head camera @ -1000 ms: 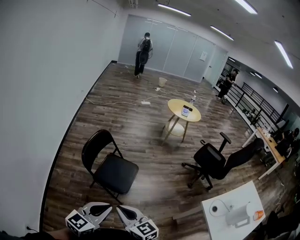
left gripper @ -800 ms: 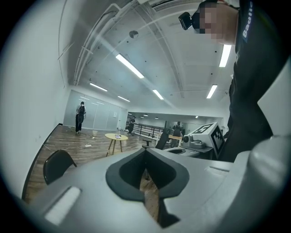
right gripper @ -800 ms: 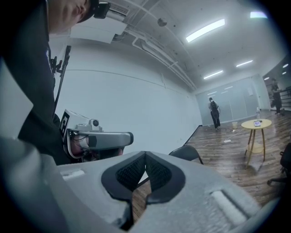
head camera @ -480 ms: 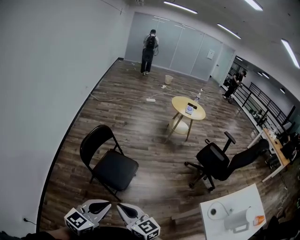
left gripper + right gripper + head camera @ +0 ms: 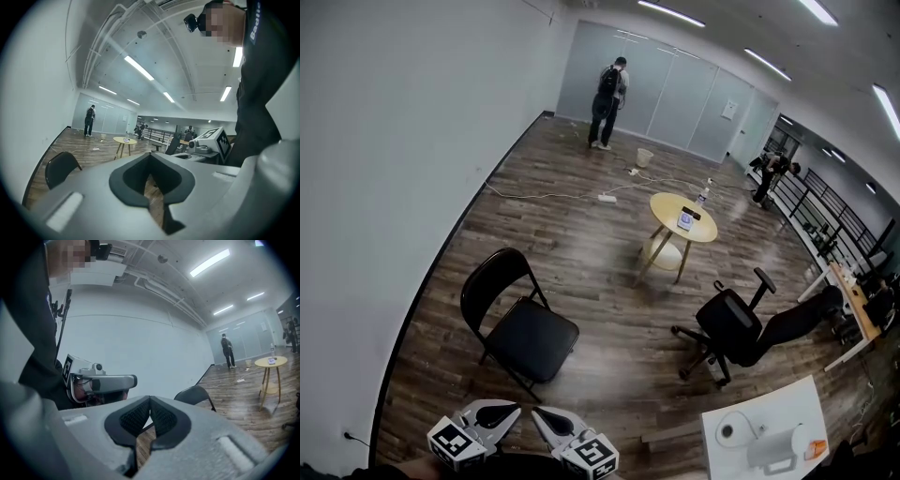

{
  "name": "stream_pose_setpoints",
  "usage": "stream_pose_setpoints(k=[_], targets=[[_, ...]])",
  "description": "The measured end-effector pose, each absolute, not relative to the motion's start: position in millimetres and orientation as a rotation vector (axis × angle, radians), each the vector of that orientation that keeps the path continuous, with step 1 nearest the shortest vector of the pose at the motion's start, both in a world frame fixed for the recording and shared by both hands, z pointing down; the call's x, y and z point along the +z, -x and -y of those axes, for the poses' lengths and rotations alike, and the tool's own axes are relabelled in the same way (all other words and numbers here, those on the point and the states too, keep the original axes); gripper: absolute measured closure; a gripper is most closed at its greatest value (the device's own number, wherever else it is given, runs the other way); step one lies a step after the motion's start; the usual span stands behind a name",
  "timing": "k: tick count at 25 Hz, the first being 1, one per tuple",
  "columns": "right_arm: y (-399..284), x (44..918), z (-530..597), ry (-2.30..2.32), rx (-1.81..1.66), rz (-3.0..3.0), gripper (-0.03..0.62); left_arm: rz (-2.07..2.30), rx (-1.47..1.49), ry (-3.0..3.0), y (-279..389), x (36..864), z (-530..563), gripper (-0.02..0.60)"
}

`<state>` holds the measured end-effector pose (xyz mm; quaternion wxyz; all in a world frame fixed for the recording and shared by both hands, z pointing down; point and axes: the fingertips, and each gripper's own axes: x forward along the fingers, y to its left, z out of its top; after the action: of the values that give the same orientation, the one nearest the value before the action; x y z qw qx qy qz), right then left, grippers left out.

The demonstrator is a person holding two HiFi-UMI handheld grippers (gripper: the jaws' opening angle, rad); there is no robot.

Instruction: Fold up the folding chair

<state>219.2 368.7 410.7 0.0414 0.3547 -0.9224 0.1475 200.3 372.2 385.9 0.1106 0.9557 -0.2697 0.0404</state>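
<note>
Rnd table (image 5: 667,208) further R; chair (image 5: 532,339) unfolded

The folding chair (image 5: 520,323) now looks slightly nearer.

Right gripper (image 5: 150,401) closed, empty, folding chair (image 5: 193,393) beyond

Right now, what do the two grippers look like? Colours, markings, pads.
The left gripper and right gripper both have pale grey moulded bodies with black pads, cross-hatched on the right one. Each carries a white cube printed with black square markers. The person holding them wears dark clothing.
</note>
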Motion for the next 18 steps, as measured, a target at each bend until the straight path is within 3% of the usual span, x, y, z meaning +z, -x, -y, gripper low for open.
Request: stream_pose_setpoints(k=[18], targets=[[-141.1,404.4,-252.1,-1.186,0.431,2.752,0.592,0.667,0.083,-2.849,-120.5,367.8,-247.2,0.58]])
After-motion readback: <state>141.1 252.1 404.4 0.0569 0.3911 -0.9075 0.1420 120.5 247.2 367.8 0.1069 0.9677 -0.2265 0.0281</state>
